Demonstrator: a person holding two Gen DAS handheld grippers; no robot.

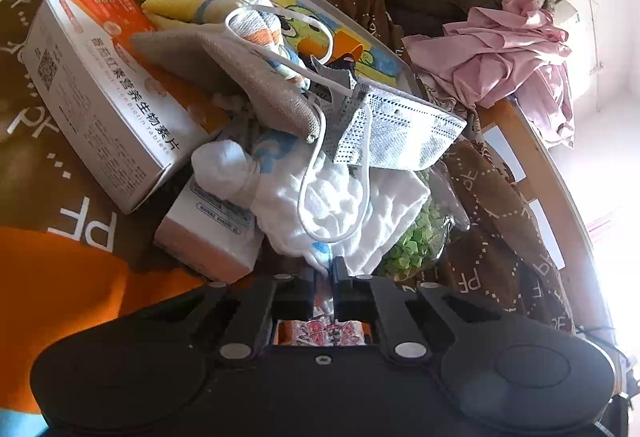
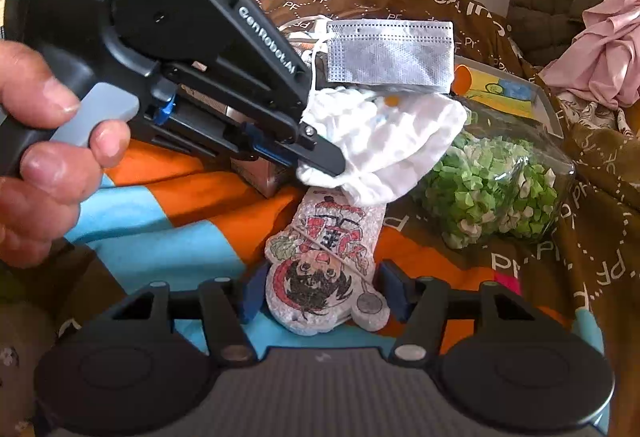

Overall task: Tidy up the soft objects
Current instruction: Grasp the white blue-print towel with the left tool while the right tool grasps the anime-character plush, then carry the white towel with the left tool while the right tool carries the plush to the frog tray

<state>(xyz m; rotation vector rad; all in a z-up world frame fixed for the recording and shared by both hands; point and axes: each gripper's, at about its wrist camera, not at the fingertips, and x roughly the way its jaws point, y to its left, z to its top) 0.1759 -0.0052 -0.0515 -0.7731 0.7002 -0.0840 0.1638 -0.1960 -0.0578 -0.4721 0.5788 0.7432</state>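
One crumpled white cloth sits mid-frame, pinched in the left gripper, beneath one grey face mask. Two boxes lie left. The right gripper stands apart around one cartoon-printed pad.

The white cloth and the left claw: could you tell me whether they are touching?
Touching. In the right wrist view the left claw is closed on an edge of the white cloth; the left wrist view shows the fabric pinched between its fingers.
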